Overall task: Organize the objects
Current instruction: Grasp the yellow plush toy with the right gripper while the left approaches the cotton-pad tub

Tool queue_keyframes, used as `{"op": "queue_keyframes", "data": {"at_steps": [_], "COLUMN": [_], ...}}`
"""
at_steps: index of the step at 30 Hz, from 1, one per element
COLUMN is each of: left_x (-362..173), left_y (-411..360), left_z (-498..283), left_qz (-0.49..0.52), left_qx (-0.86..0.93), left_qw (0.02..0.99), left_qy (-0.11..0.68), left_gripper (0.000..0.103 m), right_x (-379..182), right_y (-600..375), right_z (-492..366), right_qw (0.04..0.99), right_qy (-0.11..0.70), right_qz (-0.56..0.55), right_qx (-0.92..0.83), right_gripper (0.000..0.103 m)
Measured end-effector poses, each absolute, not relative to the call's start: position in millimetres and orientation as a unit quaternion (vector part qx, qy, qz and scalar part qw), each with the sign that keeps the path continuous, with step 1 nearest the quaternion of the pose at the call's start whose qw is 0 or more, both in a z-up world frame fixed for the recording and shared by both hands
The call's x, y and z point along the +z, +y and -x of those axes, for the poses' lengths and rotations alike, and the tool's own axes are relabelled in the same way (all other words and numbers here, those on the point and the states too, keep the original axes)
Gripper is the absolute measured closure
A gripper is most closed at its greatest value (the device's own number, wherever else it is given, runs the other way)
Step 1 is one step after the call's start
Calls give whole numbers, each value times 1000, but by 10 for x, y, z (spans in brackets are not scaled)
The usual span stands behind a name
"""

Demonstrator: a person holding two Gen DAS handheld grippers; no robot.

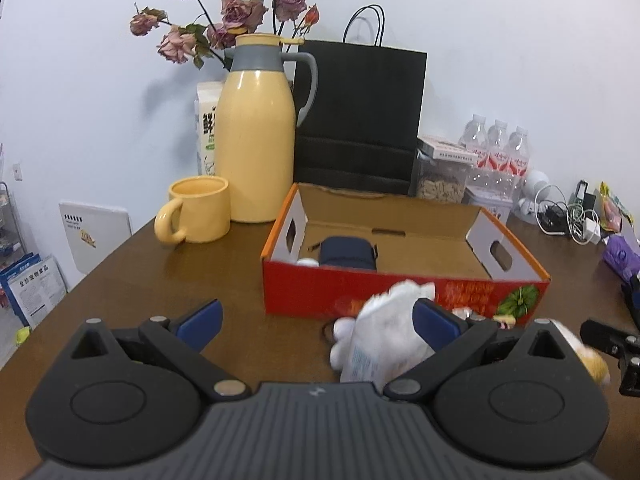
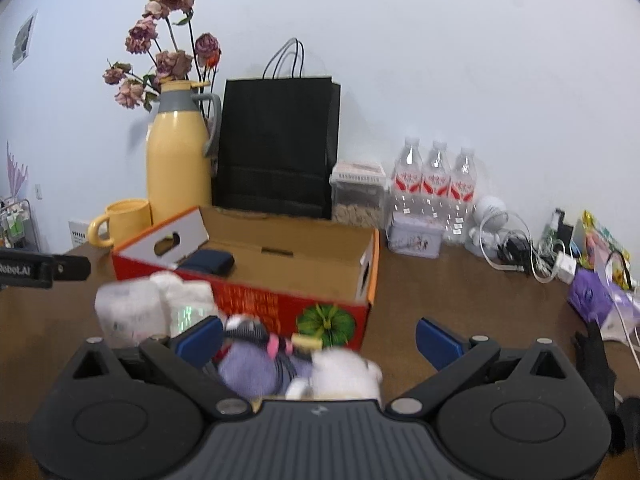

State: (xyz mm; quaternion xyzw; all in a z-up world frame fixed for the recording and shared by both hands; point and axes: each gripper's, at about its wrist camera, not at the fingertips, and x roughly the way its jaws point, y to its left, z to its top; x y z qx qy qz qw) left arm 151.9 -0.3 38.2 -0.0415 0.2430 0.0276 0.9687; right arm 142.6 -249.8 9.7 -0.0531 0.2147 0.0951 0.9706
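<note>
Red and orange cardboard box [image 1: 404,256] sits open-topped on the brown wooden table [image 1: 132,276] in the left wrist view, with a navy pouch [image 1: 347,252] lying inside near its left end; a small white item beside the pouch is mostly hidden by the box's front wall. The left gripper [image 1: 318,322] has its blue-padded fingers spread wide, clenching nothing. A blurred white packet [image 1: 382,340] lies on the table against the inner side of the right-hand finger, in front of the box, with a white plush paw beside it; what the packet holds is too smeared to read. A yellow mug [image 1: 194,210] and yellow thermos jug [image 1: 256,132] stand behind, then a black paper bag [image 1: 360,116] and dried roses [image 1: 224,16].

From the right wrist view, the right gripper [image 2: 318,336] is likewise released, fingers wide apart. Between them, closer to the left-hand finger, lies a blurred plush toy [image 2: 292,364] in purple, grey and white, partly cut off by the gripper body. The white packet [image 2: 132,308] shows left of it, just before the box [image 2: 320,308]. Water bottles [image 2: 436,184] stand by the wall, and tangled charger cables [image 2: 532,256] lie further right.
</note>
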Motion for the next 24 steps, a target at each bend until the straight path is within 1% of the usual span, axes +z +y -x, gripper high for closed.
{"op": "queue_keyframes", "data": {"at_steps": [5, 9, 20, 24], "left_x": [277, 205, 59, 8], "left_y": [-2, 16, -3, -41], "left_z": [-1348, -1252, -1222, -1217], "left_qz": [41, 49, 61, 65], "left_qx": [24, 24, 31, 24], "left_qw": [967, 966, 961, 961], "left_qy": [250, 251, 267, 266], "left_gripper": [0, 0, 0, 0], "right_x": [-129, -293, -489, -543], "right_y": [-2652, -2767, -2911, -2842], "right_z": [-1275, -1162, -1492, -1545], "right_qw": [968, 970, 954, 951], "right_qy": [230, 209, 255, 264], "right_qz": [35, -2, -64, -48], "right_qx": [98, 120, 147, 156], "right_gripper": [0, 0, 0, 0]}}
